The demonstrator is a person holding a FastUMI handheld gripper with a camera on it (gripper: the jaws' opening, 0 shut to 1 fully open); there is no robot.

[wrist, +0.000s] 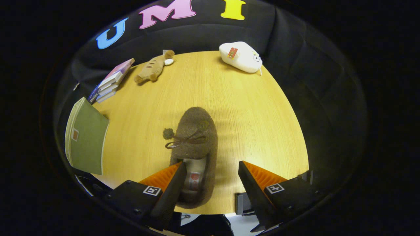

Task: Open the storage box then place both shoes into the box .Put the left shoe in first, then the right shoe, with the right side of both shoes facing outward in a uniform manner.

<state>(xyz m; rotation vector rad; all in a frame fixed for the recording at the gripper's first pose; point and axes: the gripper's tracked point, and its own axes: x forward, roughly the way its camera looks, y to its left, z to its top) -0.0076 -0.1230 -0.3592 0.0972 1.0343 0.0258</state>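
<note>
The round wooden table (236, 108) took up most of the gripper view, its pale grain running away from the fingers toward the black cloth wall behind it. At the table's left side stood the green storage box (87, 137), a flat fabric-covered thing with a pale trim and a small tag on its face; whether its lid was open or closed could not be told from this angle.

The brown fuzzy slipper (196, 144) lay on the table near its front edge, toe pointing away from the gripper and heel nearest it. A thin ribbon bow crossed the top of the slipper, and a small pompom hung off toward the left. The pale insole with a round printed mark showed at the heel opening.

The gripper (211, 183) was spread wide, its fingers well apart and holding nothing. The left finger (170, 193) overlapped the left edge of the slipper's heel in the view, but whether it touched the slipper could not be told. The right finger (254, 193) stood clear of the slipper, with bare table between them. So the heel end sat in the gap, nearer the left finger, while the toe reached beyond the fingertips.

Far across the table lay a white plush toy (241, 57), a stack of books (110, 82) and a tan stuffed animal (154, 67).
</note>
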